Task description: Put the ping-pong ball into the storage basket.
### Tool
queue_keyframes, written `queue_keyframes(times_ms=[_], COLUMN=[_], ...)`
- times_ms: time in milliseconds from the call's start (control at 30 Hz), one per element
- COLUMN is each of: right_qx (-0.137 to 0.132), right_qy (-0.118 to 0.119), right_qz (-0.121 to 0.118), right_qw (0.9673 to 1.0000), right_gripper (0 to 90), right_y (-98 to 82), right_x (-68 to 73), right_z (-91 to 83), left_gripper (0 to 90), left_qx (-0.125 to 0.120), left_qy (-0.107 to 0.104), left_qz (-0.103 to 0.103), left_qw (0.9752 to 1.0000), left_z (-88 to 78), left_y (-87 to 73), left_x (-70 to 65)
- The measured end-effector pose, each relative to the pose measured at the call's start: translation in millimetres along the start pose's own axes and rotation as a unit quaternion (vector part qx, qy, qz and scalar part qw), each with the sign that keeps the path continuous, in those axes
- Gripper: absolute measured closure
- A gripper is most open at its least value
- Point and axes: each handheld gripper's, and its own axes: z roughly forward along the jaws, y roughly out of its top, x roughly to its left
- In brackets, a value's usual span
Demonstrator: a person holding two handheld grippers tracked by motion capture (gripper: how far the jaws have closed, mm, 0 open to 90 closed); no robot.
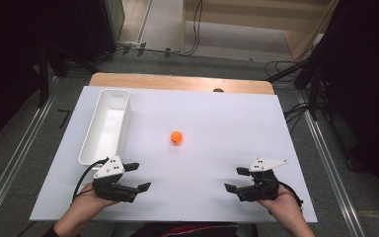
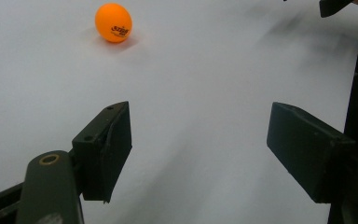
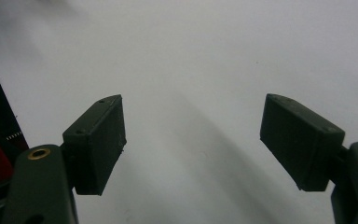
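Left gripper [image 1: 137, 176]: jaws apart, nothing between them. Right gripper [image 1: 237, 178]: jaws apart, likewise empty.

Orange ball [image 1: 176, 137]: resting alone on the white counter [image 1: 217, 123], near the middle, ahead of both grippers and between their lines of reach. Well apart from each gripper, somewhat closer to the left one. Seen in the left gripper view as the same ball [image 2: 113, 22] at upper left, off the line between the jaws, with printed lettering facing the camera. White tray [image 1: 106, 126]: long, narrow, empty, lying along the left part of the counter, left of the ball and just ahead of the left gripper.

Likely work in hand: pick up the ball and place it in the tray. Not yet begun.

Risks, as judged:
- Ball rolling away if nudged by one jaw before the other makes contact; cause: round shape, smooth counter, off-centre approach.
- Ball squeezed out forward if closed on above or below its widest part.
- Tray struck or shifted by the left gripper on approach; cause: close proximity.

Hand pose: both hands low at the near edge of the counter, grippers held roughly level, pointing inward toward one another and slightly forward. Cable trailing from each gripper toward the wrist.
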Motion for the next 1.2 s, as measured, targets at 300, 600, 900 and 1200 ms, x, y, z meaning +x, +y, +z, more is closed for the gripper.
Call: queue_keyframes(times_ms=[300, 600, 900, 1200], right_qx=[0.004, 0.004, 0.008, 0.01], right_qy=[0.001, 0.002, 0.0, 0.004], right_qz=[0.0, 0.001, -0.002, 0.0], right_qw=[1.0, 1.0, 1.0, 0.9999], right_gripper=[20.7, 20.7, 20.7, 20.7], right_y=[0.4, 0.2, 0.1, 0.2], right_x=[0.1, 0.0, 0.2, 0.8], right_z=[0.3, 0.2, 0.2, 0.8], left_gripper=[21.8, 21.8, 21.8, 21.8], left_qx=[-0.005, -0.014, -0.012, -0.011], left_qy=[-0.016, -0.018, -0.015, -0.015], left_qz=[-0.01, -0.016, -0.011, -0.011], left_qw=[0.9998, 0.9996, 0.9998, 0.9998], left_z=[-1.2, -3.1, -3.5, -2.4], left_y=[-1.5, -0.9, -0.6, -0.9], left_x=[1.6, 1.1, 0.9, 1.0])
